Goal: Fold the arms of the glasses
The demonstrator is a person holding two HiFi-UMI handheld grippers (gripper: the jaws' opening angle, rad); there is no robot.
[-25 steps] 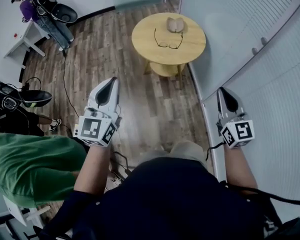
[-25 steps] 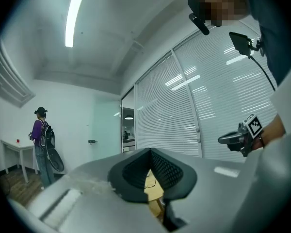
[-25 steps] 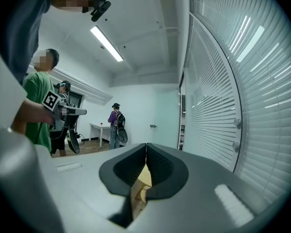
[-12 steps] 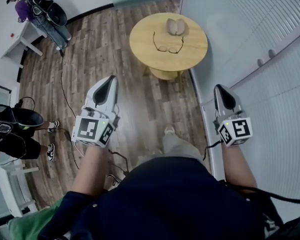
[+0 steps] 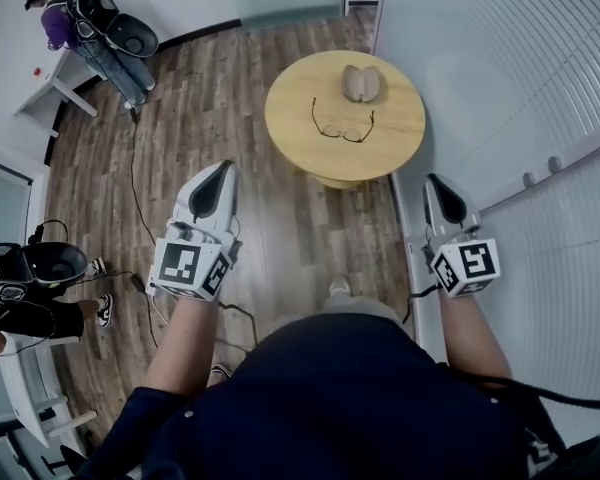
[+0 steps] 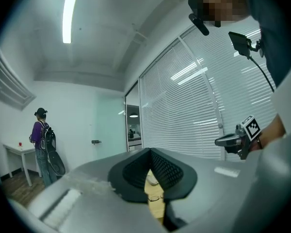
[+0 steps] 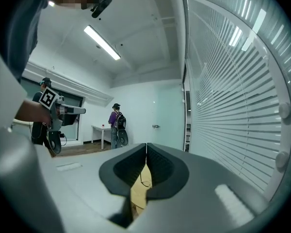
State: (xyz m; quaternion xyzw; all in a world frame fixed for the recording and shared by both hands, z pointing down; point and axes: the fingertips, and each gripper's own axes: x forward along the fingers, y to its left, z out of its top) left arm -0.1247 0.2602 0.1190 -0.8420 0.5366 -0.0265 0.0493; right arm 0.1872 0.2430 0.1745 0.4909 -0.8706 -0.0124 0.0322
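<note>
The glasses [image 5: 343,125] are thin and dark-framed, and both arms are unfolded. They lie on the round wooden table [image 5: 290,118], lenses toward the person, arms pointing at a beige two-lobed object [image 5: 361,83] just beyond them.

The left gripper [image 5: 223,167] and the right gripper [image 5: 435,180] are held over the floor, well apart from the glasses. On each, the jaws are pressed together and nothing is pinched.

Compared with one second ago, the table is seen lower and nearer in the head view, and the green-clad figure at lower left is gone.

The whole frame is shown only in the head view. In the left gripper view, just a sliver of tabletop with the glasses [image 6: 155,197] is seen beneath the jaws.
</note>
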